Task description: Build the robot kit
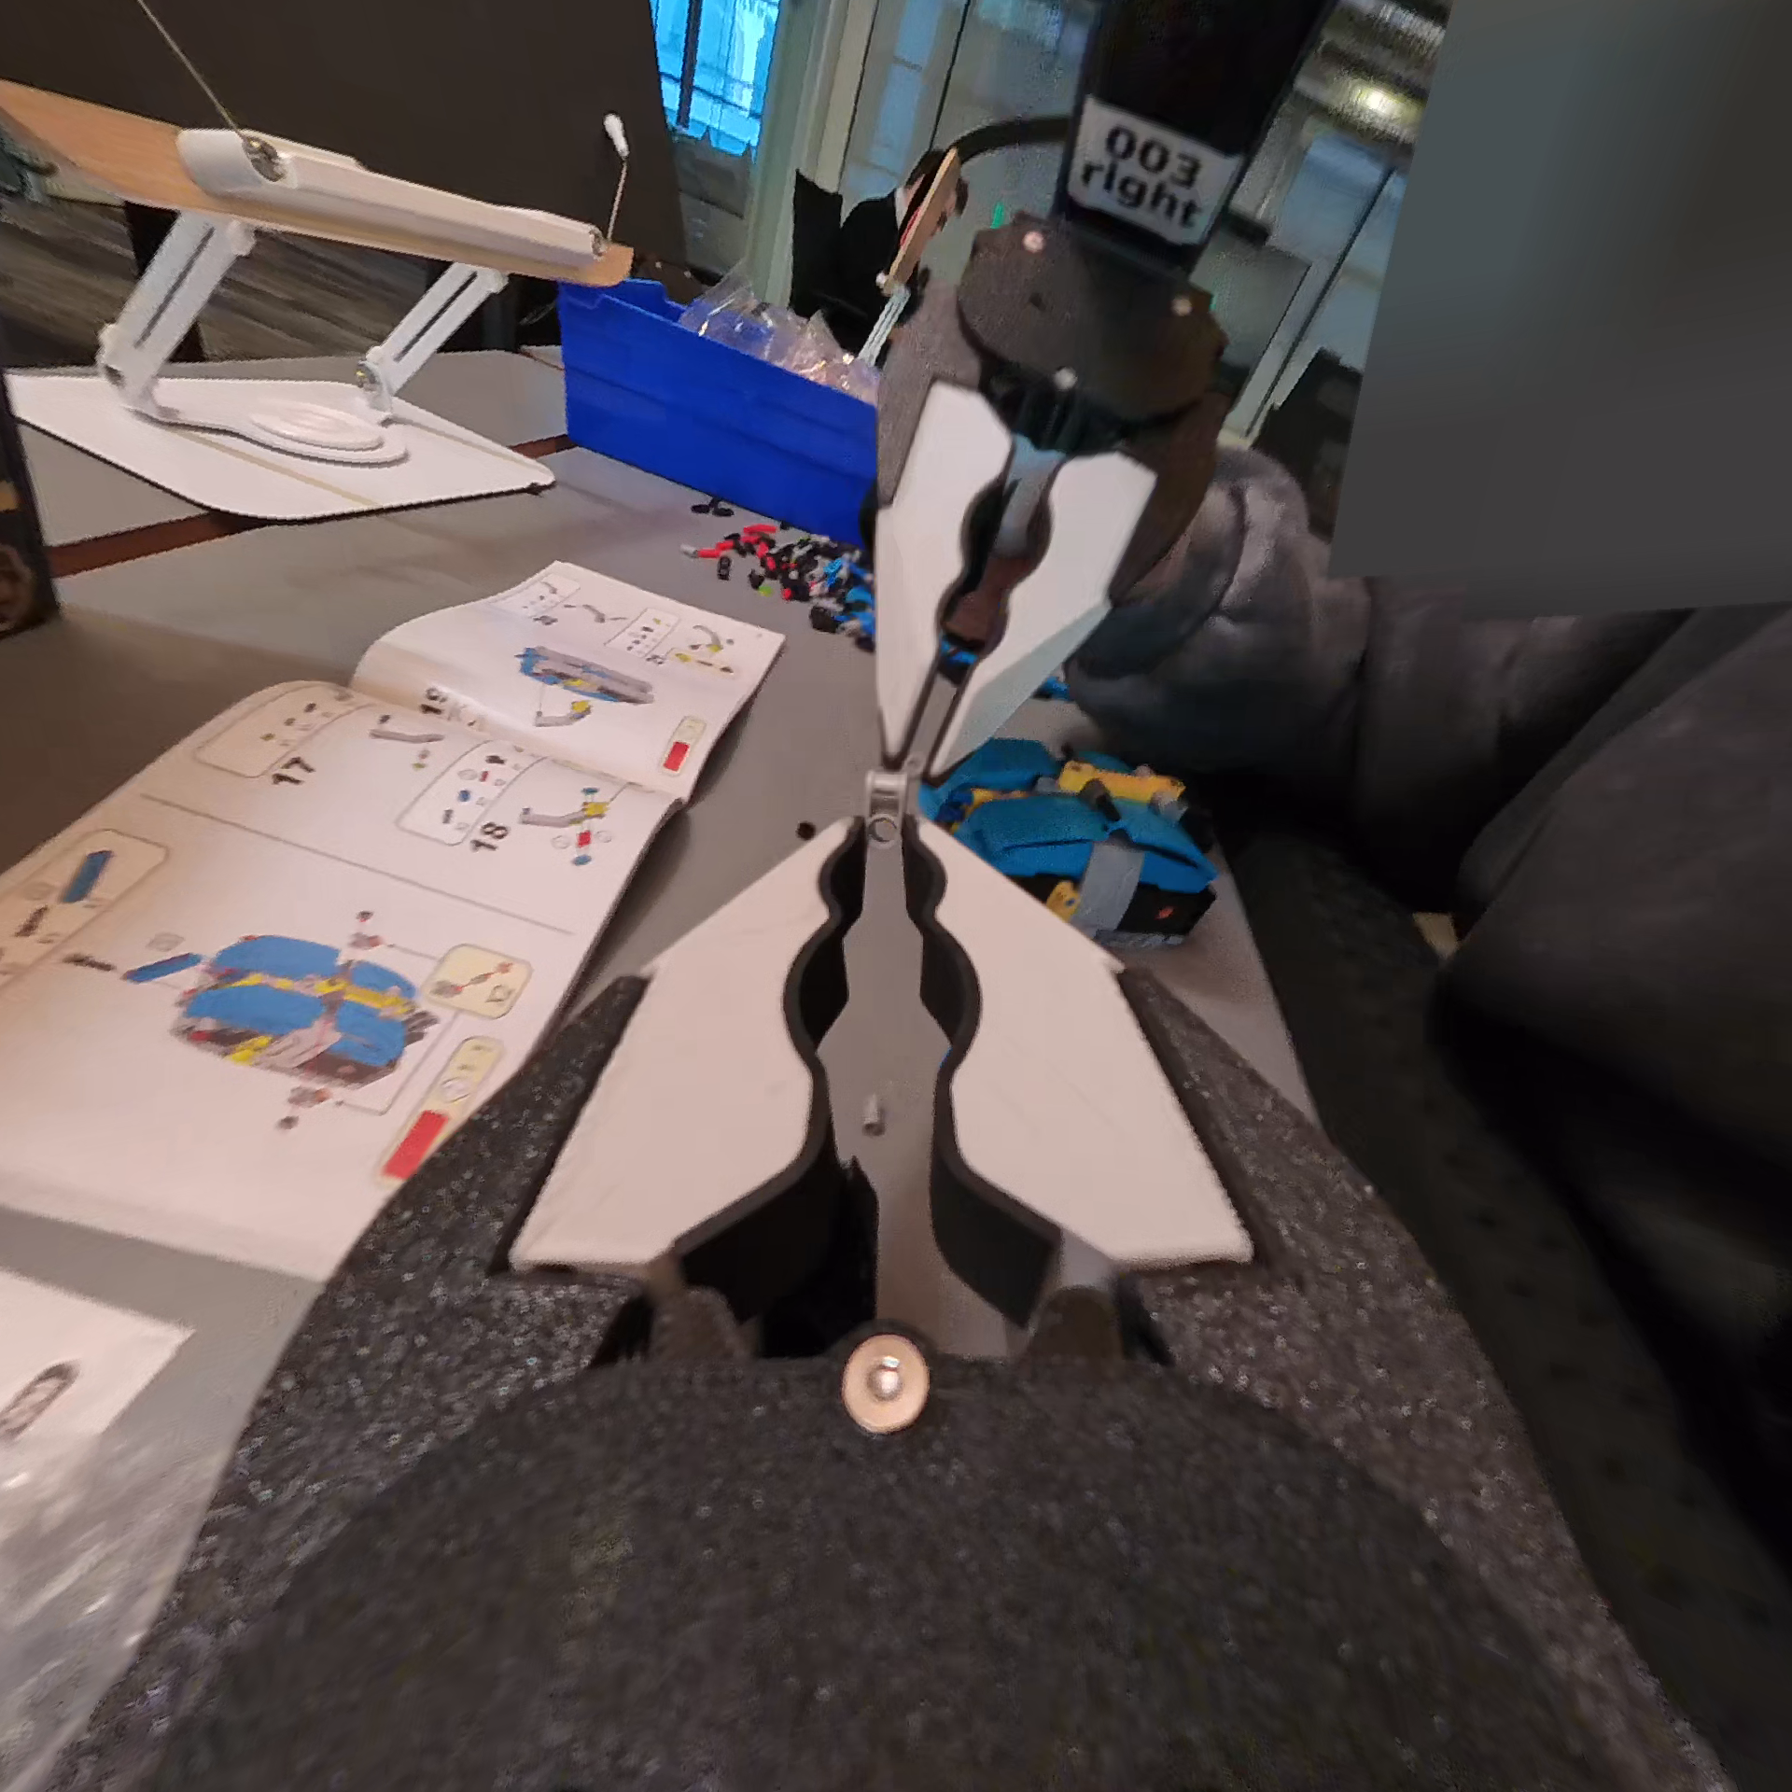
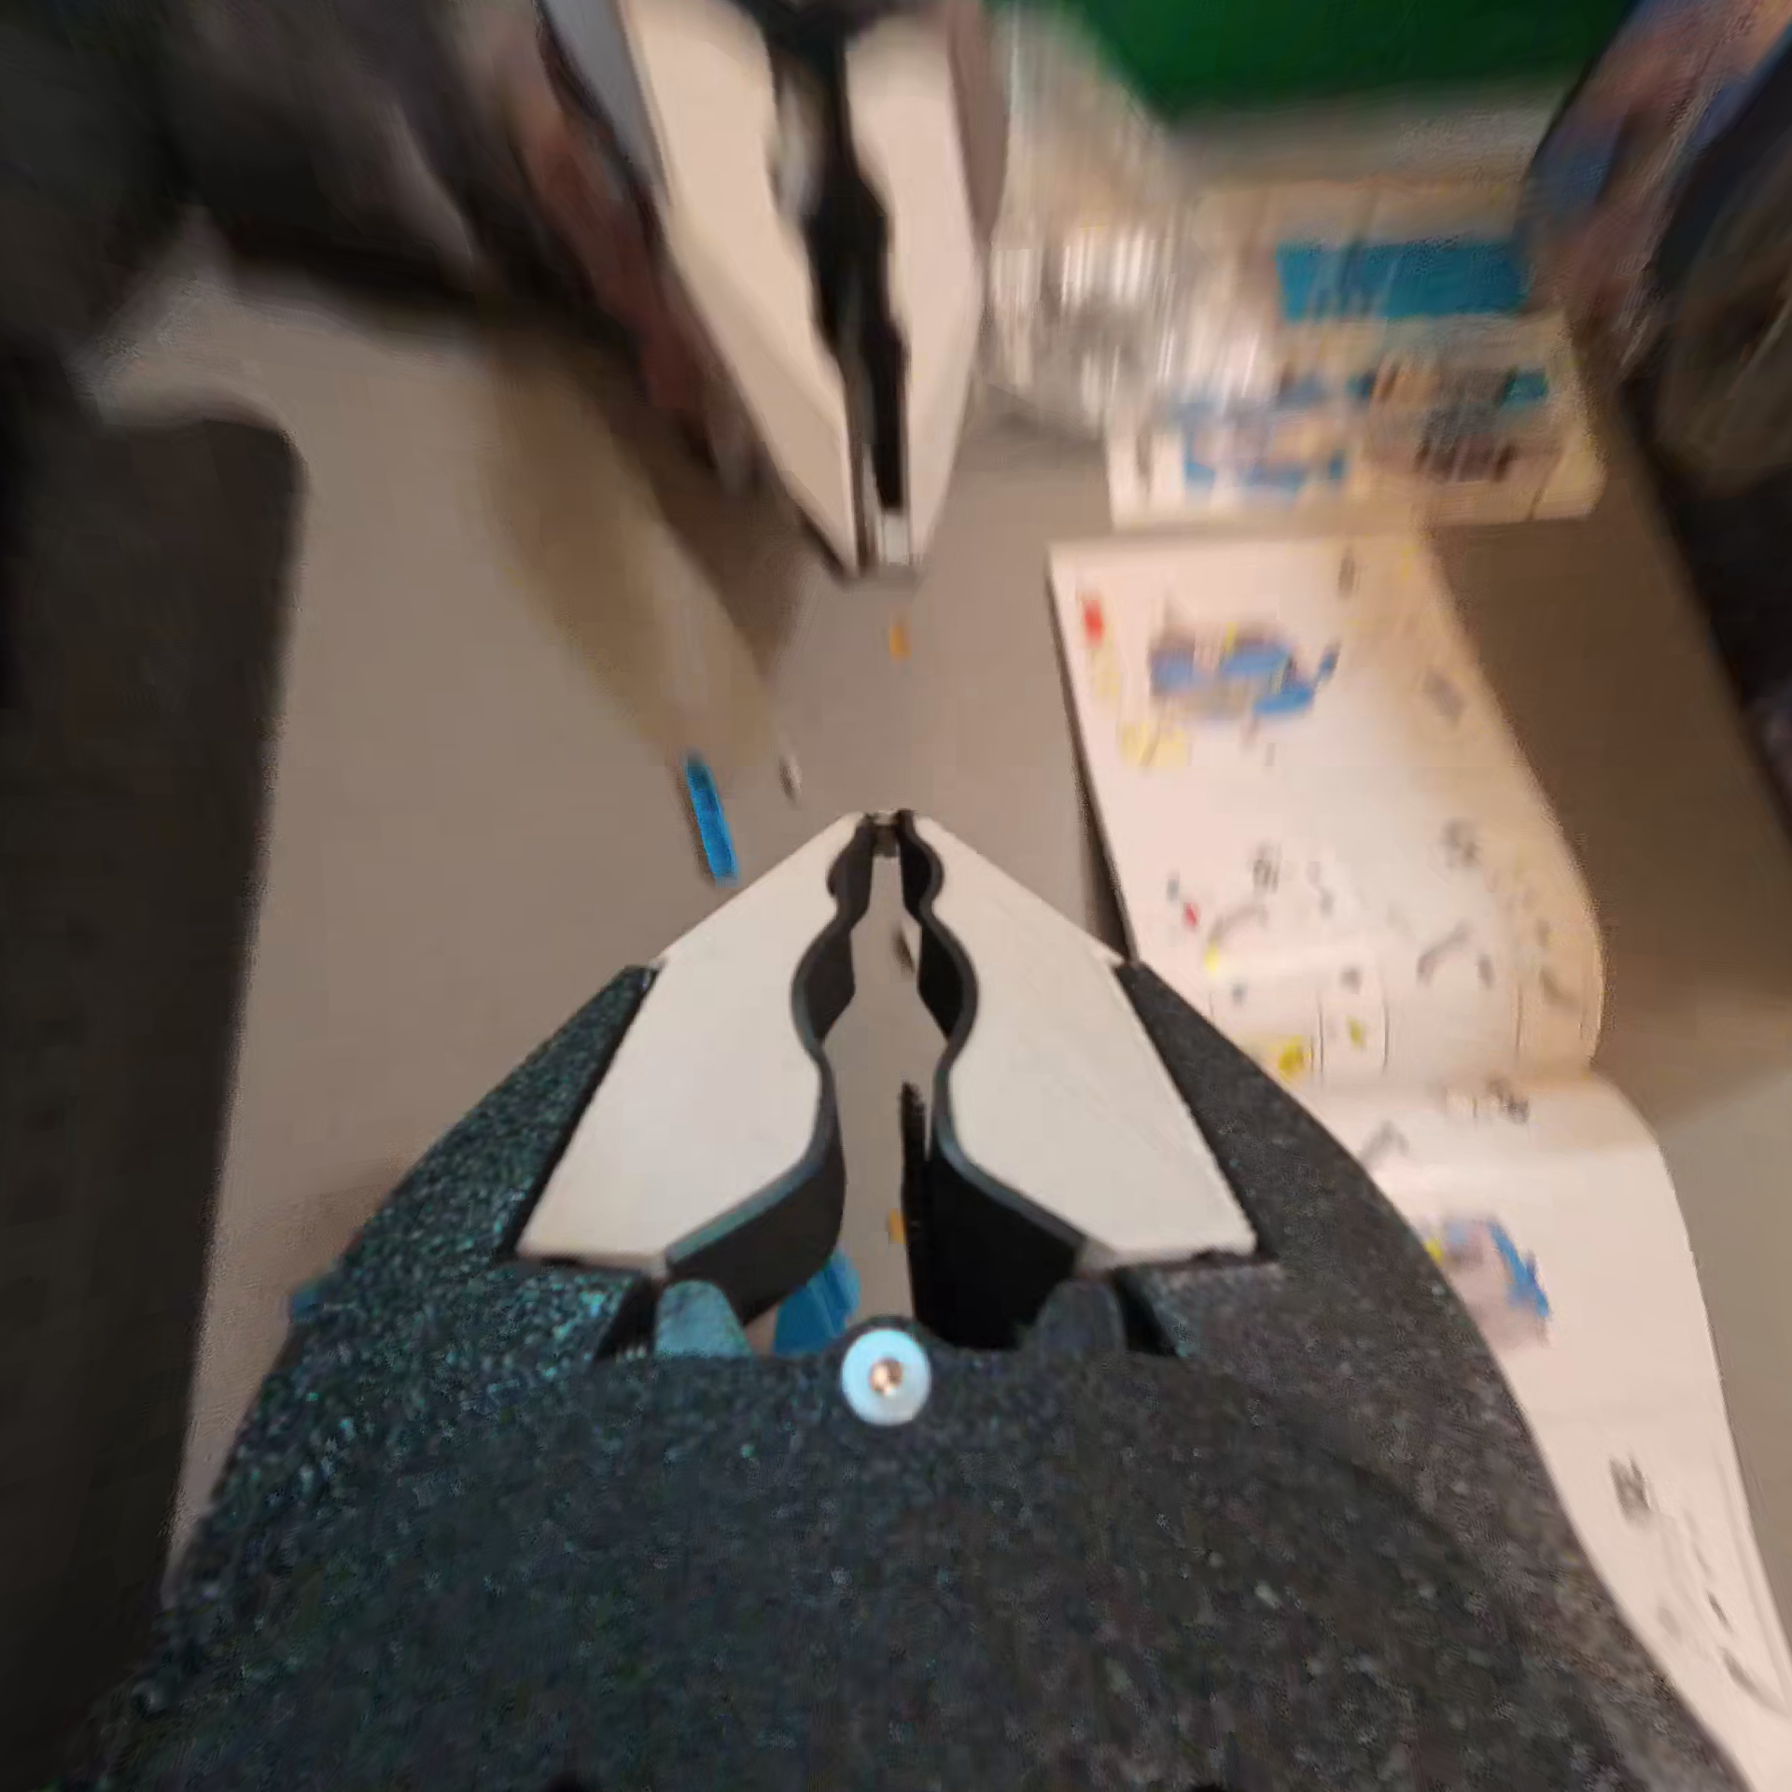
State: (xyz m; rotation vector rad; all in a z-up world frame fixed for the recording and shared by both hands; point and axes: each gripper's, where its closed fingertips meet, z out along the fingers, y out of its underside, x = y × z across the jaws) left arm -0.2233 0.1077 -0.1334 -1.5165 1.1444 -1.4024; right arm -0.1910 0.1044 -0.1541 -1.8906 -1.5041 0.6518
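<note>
Left claw [image 1: 884, 824]: nearly closed; I had a small grey connector piece [image 1: 887, 797] pinched at its tips, above the desk [image 1: 776, 776].
Right claw [image 1: 916, 766]: tips almost together; grip unclear through blur, maybe a tiny piece; it met the connector from above.
Nearby: open instruction booklet [image 1: 388, 853]; blue-yellow model [image 1: 1076, 834]; loose parts [image 1: 785, 567].
Handling, my judgement: grip steady, tips aligned, small slow pushes.
</note>
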